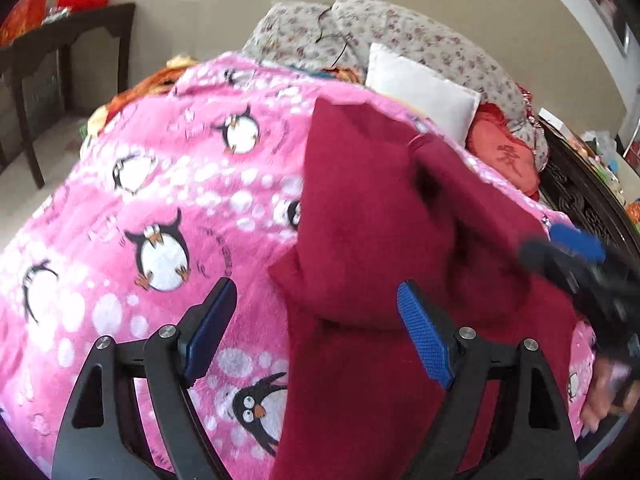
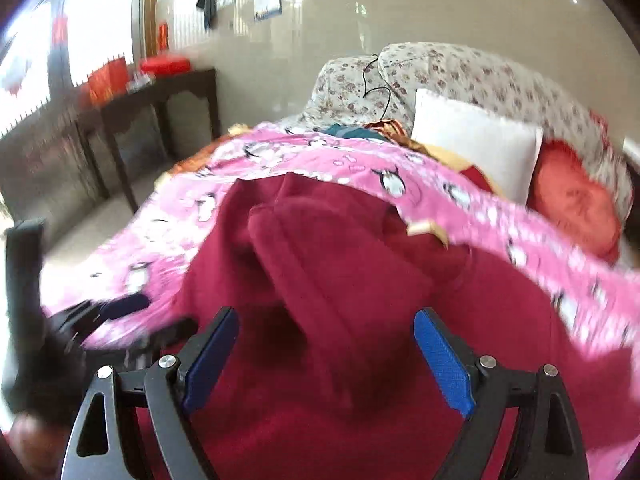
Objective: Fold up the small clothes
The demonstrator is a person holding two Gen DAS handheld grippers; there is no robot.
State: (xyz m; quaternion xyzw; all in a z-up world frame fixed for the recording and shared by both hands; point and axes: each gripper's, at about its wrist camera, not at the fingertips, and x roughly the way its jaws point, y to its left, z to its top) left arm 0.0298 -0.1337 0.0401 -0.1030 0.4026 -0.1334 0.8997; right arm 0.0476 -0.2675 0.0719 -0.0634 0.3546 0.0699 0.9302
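A dark red fleece garment (image 1: 380, 220) lies rumpled on a pink penguin blanket (image 1: 160, 200), with a folded ridge running down its middle (image 2: 320, 260). My left gripper (image 1: 316, 304) hovers open over the garment's left edge, one pad above the blanket and the other above the red cloth, neither pressing on it. In the right wrist view my right gripper (image 2: 326, 316) is open just above the garment, its jaws empty. It also shows as a blur (image 1: 560, 248) at the garment's right side. The left gripper (image 2: 152, 316) appears blurred at the blanket's (image 2: 320, 156) near left edge.
At the bed's far end lie a white pillow (image 1: 420, 92), a red cushion (image 1: 504, 152) and a floral quilt (image 1: 400, 28). A dark carved headboard (image 1: 580, 200) runs along the right. A dark wooden table (image 1: 60, 40) with red boxes stands left of the bed.
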